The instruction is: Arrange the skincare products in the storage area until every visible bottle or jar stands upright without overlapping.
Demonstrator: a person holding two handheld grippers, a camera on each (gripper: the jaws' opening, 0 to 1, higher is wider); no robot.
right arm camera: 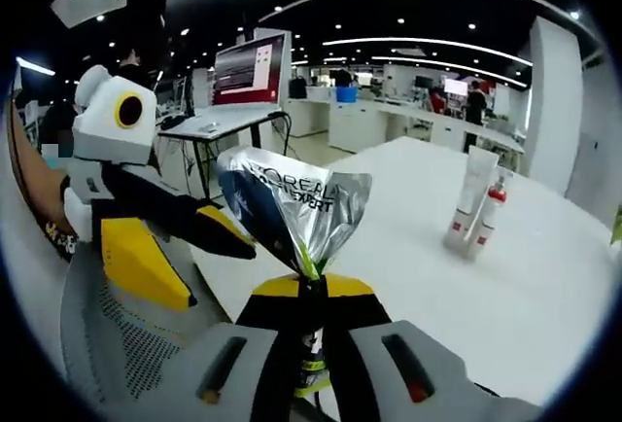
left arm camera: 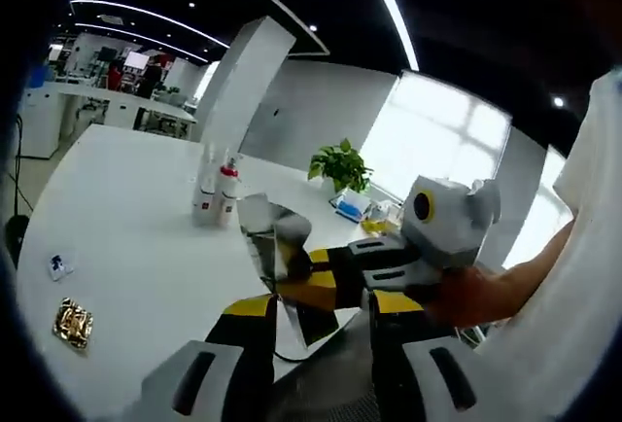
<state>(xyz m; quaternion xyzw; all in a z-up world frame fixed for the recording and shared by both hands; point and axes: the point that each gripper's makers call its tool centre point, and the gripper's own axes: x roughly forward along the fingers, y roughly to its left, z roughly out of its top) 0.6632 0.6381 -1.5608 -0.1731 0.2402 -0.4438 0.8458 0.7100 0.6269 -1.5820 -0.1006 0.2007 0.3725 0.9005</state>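
Both sets of jaws are clamped on the same silver sachet: your right gripper (right arm camera: 311, 320) pinches its lower edge between closed fingers, and your left gripper (left arm camera: 292, 291) has its jaws shut on the other side of the silver sachet (right arm camera: 296, 203), which fans out above them over the near edge of the table. In the right gripper view your left gripper (right arm camera: 228, 237) reaches in from the left and touches the pack.

You are working at a big white table (left arm camera: 126, 218). Beyond it a white pillar (left arm camera: 243, 82) rises, with a potted plant (left arm camera: 340, 164) near the far edge by the window. Two skincare tubes (right arm camera: 474, 203) stand upright and just beside each other, well apart from the sachet; one has a red top. Nearer you lies a small gold packet (left arm camera: 73, 323), and beside it a tiny white item (left arm camera: 59, 266), possibly a tag, too small to tell.
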